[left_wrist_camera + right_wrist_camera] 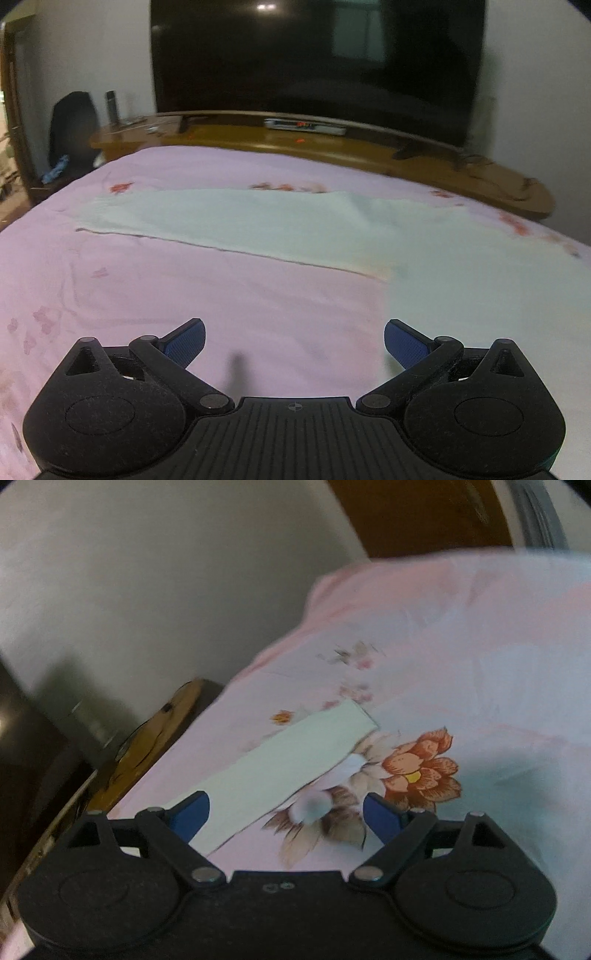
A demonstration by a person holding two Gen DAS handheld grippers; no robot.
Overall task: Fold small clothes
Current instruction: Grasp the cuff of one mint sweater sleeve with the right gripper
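The left gripper (pixel 294 341) hangs low over a pink flowered bedsheet (pixel 147 288), its blue-padded jaws spread wide and holding nothing. Ahead of it lies the pale green garment (pixel 258 221), flat on the bed as a long band whose right-hand part widens toward the camera. The right gripper (pixel 286 808) is likewise wide open and empty, with a narrow strip of the same garment (pixel 288 757) reaching from its left finger up across the sheet beside a large orange flower print (pixel 421 768). The step in hand appears to be reaching for a hold; each gripper would do well to pinch an edge or corner cleanly, taking cloth only and not the sheet. Only the left view shows the television (pixel 317 62) and wooden cabinet (pixel 332 144); only the right view shows the flower print and the bed's far corner.
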